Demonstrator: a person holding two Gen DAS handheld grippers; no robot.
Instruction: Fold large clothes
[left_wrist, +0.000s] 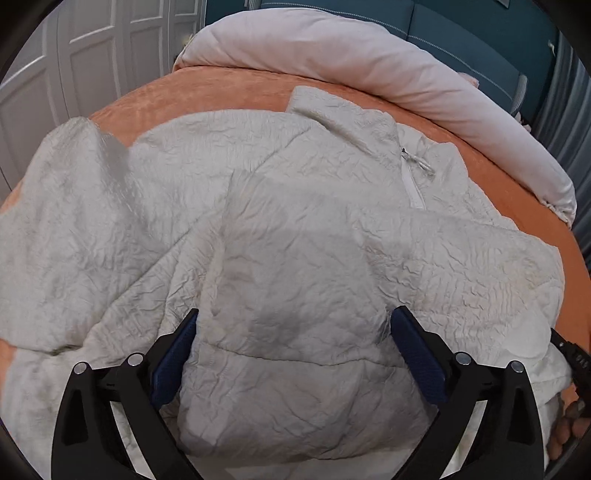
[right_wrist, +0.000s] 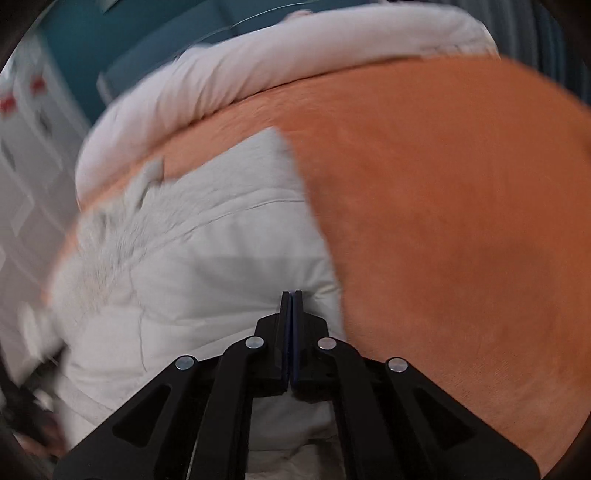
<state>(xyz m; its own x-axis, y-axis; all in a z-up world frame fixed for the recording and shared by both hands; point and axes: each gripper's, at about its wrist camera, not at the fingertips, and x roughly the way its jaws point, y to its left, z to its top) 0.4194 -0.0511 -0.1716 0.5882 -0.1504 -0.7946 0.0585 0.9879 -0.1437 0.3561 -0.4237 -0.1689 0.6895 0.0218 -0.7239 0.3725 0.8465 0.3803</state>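
A large off-white crinkled jacket (left_wrist: 280, 229) with a collar and zipper (left_wrist: 412, 177) lies spread on the orange bedspread (left_wrist: 229, 88). My left gripper (left_wrist: 291, 325) is open, its blue-padded fingers (left_wrist: 173, 362) straddling a fold of the jacket near its lower part. In the blurred right wrist view the jacket (right_wrist: 207, 251) lies at left on the orange bedspread (right_wrist: 443, 203). My right gripper (right_wrist: 291, 295) has its jaws pressed together over the jacket's right edge; whether cloth is pinched between them cannot be told.
A pale pink rolled duvet (left_wrist: 369, 66) lies along the far side of the bed, also in the right wrist view (right_wrist: 295, 48). White panelled wardrobe doors (left_wrist: 74, 66) stand at left. A teal headboard (left_wrist: 461, 33) is behind. The other gripper (left_wrist: 572, 362) shows at the right edge.
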